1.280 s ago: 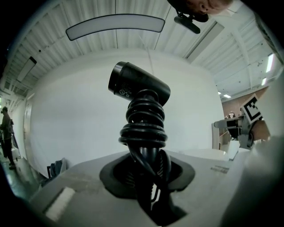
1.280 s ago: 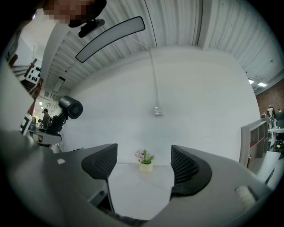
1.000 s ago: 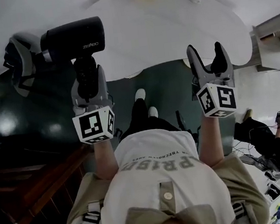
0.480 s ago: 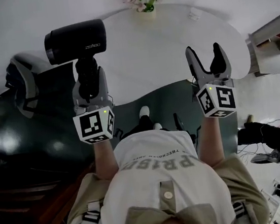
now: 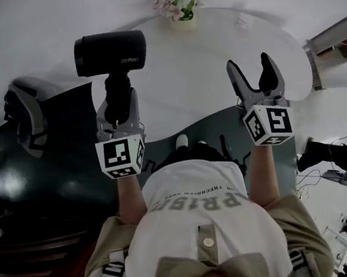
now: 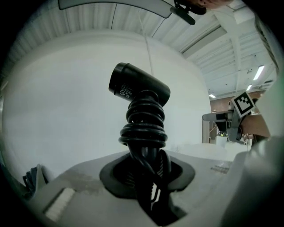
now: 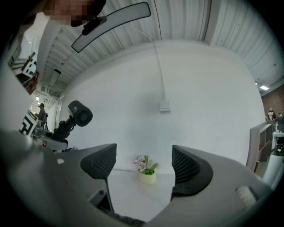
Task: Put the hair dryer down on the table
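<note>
A black hair dryer (image 5: 110,53) stands upright in my left gripper (image 5: 117,108), which is shut on its handle with the cord wound round it. In the left gripper view the hair dryer (image 6: 138,86) rises from between the jaws, its barrel pointing up and left. It hangs over the near left part of the white table (image 5: 214,59). My right gripper (image 5: 257,78) stands open and empty over the table's near right edge. From the right gripper view the hair dryer (image 7: 80,113) shows at the left, and the table (image 7: 133,195) lies below the open jaws.
A small pot of flowers (image 5: 176,6) stands at the table's far edge, also seen as the flower pot (image 7: 146,170) between the right jaws. A dark chair (image 5: 27,113) is at the left of the table. Dark floor (image 5: 52,182) lies below; clutter at the right.
Both grippers have moved forward over the table. The hair dryer has gone from beside the chair to above the tabletop, still held upright. The flowers have come further into view.
</note>
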Demonstrator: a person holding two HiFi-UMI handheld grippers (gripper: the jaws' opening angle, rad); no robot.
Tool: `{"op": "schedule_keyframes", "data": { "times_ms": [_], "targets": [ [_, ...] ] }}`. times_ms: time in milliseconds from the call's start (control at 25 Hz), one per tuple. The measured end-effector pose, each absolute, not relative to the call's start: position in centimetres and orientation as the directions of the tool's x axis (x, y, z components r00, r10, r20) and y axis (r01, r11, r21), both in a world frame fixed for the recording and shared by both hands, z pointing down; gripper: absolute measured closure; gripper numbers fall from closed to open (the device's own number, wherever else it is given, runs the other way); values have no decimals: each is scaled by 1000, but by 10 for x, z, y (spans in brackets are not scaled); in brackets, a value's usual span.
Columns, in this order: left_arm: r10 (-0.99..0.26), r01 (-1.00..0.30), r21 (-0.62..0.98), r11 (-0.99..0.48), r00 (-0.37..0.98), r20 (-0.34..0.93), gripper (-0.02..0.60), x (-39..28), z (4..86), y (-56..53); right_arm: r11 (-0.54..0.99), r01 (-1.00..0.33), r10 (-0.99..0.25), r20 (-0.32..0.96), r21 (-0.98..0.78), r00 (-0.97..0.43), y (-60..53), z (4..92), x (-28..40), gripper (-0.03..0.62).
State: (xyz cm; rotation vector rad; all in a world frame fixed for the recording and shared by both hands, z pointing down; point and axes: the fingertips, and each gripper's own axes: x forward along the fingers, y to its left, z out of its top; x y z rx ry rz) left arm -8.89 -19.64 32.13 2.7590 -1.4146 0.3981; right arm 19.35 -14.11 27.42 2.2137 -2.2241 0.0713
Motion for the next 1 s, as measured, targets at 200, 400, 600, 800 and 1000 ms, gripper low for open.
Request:
{"op": "schedule_keyframes", "data": {
  "times_ms": [200, 400, 600, 800, 1000],
  "targets": [
    [-766, -782, -83, -618, 574, 289, 460, -77, 343, -200, 41, -999, -996, 80, -14, -42, -156, 287, 194, 210],
    [-745, -766, -104, -634, 569, 349, 460, -62, 364, -202, 92, -996, -989, 112, -11, -93, -173, 297, 198, 207],
    [-732, -768, -84, -635, 563, 384, 460, -49, 375, -201, 139, -990, -981, 133, -10, -139, -185, 302, 205, 206],
    [-715, -764, -97, -638, 542, 441, 460, -42, 392, -201, 169, -985, -974, 145, -36, -172, -191, 312, 215, 203],
    [-685, -751, -99, -653, 530, 500, 460, -33, 413, -197, 209, -977, -961, 173, -49, -214, -197, 326, 219, 198]
  ]
}}
